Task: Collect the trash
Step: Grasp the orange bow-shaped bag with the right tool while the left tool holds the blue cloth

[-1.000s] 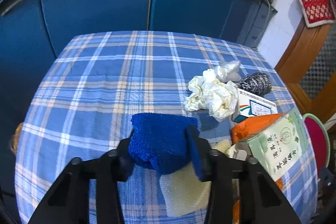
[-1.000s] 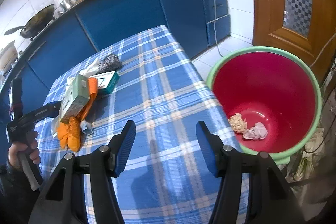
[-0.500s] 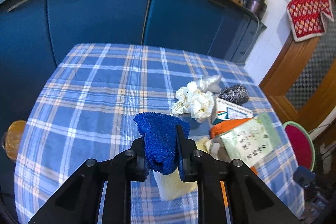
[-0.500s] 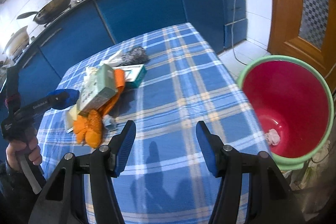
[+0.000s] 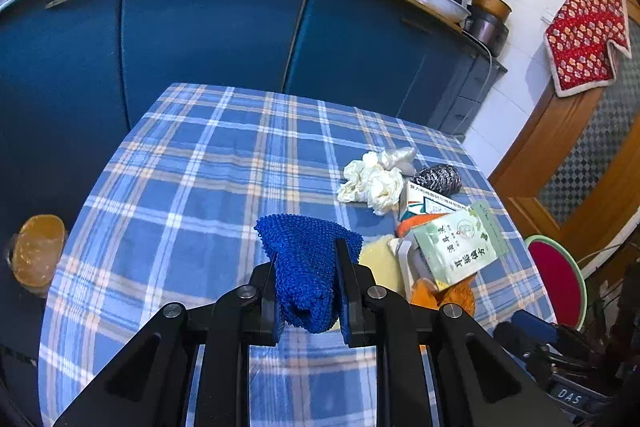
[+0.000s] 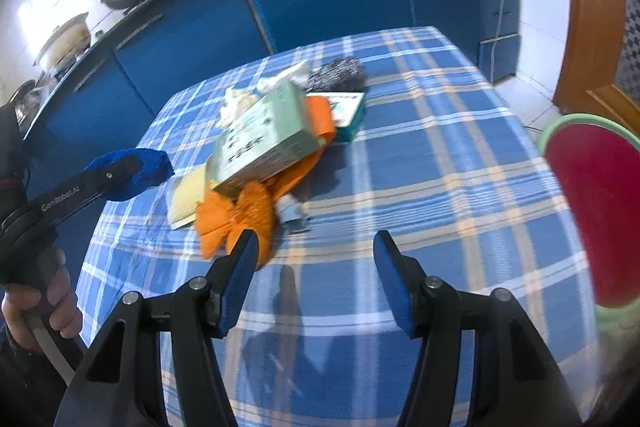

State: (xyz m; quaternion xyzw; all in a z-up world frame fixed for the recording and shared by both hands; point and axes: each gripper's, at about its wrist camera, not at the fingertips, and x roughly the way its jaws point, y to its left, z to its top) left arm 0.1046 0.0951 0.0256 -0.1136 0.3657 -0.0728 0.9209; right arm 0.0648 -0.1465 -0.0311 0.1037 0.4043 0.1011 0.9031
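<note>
The left gripper (image 5: 306, 291) pinches a blue knitted cloth (image 5: 306, 267), while the right gripper (image 6: 316, 283), jaws spread and empty, sits nearer the red green-rimmed bin (image 6: 596, 211) off the table's right edge.

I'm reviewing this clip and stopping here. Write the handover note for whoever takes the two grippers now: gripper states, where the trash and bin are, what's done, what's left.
Left gripper: shut on the blue knitted cloth, held clear of the table.
Right gripper: open, nothing between its fingers, above bare tablecloth near the pile.
Pile at the table's right side: crumpled white paper, steel scourer, small teal-and-white box, green tea box lying on orange wrapping, yellow sponge.
Bin: red bucket, off the table's right edge; its contents are not visible.
Done: cloth picked up.
Left: drop the cloth in the bucket, then clear the pile.
</note>
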